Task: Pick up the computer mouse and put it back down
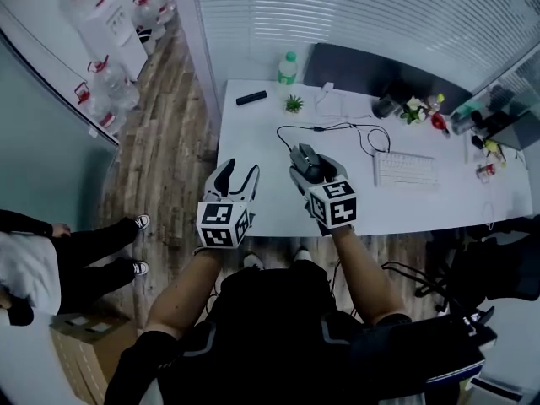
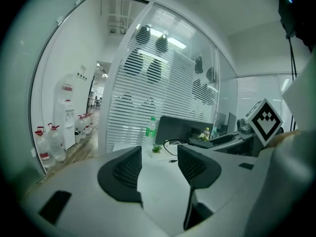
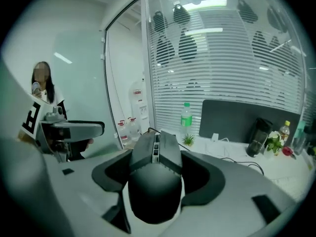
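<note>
The dark grey computer mouse (image 3: 157,179) sits lifted between the jaws of my right gripper (image 3: 158,172), which is shut on it; both pads press its sides. From the head, the mouse (image 1: 308,162) hangs above the white desk (image 1: 261,201), and its black cable (image 1: 337,128) trails back across the desktop. My left gripper (image 1: 236,180) is raised beside it on the left, open, with nothing between its fingers (image 2: 126,169). In the left gripper view the right gripper's marker cube (image 2: 265,121) shows at the right.
On the desk are a white keyboard (image 1: 407,169), a small potted plant (image 1: 294,104), a green-capped bottle (image 1: 288,67), a black remote (image 1: 251,98) and a dark monitor (image 1: 371,70). A person (image 1: 51,256) stands at left near water jugs (image 1: 105,83).
</note>
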Available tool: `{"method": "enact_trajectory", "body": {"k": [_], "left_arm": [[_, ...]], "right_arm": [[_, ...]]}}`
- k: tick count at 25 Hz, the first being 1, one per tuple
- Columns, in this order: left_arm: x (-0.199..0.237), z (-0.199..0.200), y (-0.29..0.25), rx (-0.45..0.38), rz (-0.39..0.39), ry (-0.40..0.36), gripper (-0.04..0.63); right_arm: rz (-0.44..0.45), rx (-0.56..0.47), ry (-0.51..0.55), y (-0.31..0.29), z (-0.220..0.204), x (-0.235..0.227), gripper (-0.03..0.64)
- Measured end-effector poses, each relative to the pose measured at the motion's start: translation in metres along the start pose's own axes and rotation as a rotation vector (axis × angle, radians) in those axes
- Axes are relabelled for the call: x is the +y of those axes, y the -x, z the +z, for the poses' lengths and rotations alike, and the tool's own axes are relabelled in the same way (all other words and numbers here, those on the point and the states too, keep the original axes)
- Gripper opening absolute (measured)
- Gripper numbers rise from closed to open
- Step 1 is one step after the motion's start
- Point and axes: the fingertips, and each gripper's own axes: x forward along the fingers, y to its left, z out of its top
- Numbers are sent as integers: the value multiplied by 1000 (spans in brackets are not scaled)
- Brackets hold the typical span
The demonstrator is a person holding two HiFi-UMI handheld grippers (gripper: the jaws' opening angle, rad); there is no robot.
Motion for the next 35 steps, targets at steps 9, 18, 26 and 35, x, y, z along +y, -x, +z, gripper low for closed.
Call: {"method": "enact_trajectory", "body": {"k": [9, 18, 26, 35], "left_arm": [[-25, 32, -4, -58, -65, -35, 241], [-80, 53, -20, -77, -124, -48, 237], [-163, 75, -59, -102, -152, -59, 238], [-271, 75, -111, -88, -166, -75, 229]], "right_arm": [[-51, -67, 12, 44, 36, -11, 293], [-82, -133, -14, 94, 53, -52, 293], [-68, -166, -21, 148, 50, -118, 293], [-64, -206, -50, 209, 34, -220, 294]]}}
